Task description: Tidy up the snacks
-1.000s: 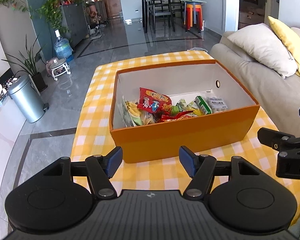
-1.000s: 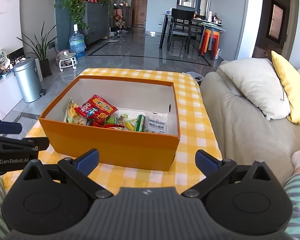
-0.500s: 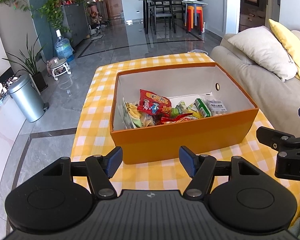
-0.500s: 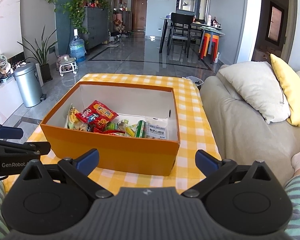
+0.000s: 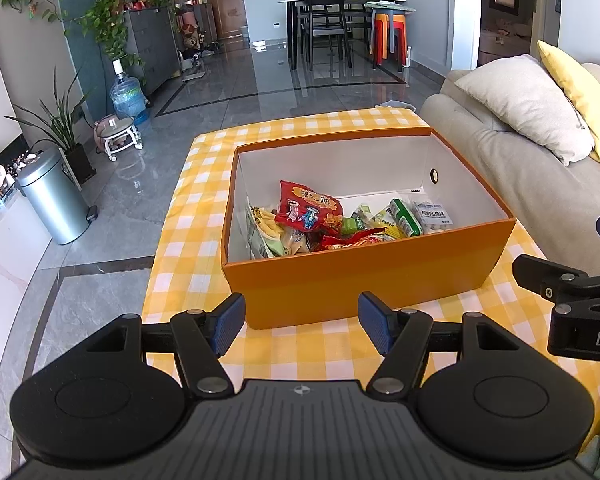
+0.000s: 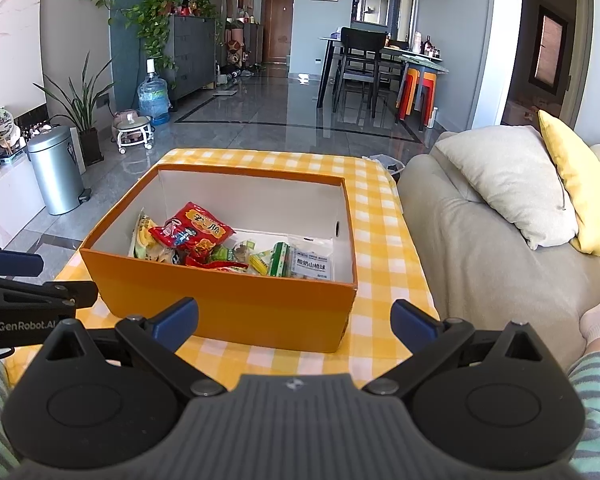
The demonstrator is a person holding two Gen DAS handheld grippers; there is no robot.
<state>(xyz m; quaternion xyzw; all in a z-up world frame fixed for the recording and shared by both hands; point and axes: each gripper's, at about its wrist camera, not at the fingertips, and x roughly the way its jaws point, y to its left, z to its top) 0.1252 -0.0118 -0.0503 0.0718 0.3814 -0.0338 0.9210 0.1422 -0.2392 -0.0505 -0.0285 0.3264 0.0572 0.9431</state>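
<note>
An orange box point(image 5: 364, 276) with a white inside stands on a yellow checked tablecloth point(image 5: 196, 184), straight ahead at twelve o'clock of both grippers. The snacks lie heaped against its near wall, which cuts off their lower parts: a red packet point(image 5: 310, 208) on top, a yellow-green bag point(image 5: 260, 224) at its nine o'clock, a green packet point(image 5: 406, 216) and a clear white-labelled pouch point(image 5: 434, 214) toward three o'clock. The small wrappers between them are too jumbled to tell apart.

The left gripper point(image 5: 302, 322) hangs short of the box with its blue pads spread and nothing between them. The right gripper point(image 6: 294, 320) is spread wider, also empty; in the left view only its edge shows, cut off at three o'clock.

A grey sofa point(image 6: 480, 240) with a beige cushion point(image 6: 512, 184) and a half-cropped yellow cushion point(image 6: 580, 184) sits at two o'clock. A striped sleeve point(image 6: 596, 392) pokes in at four o'clock.
</note>
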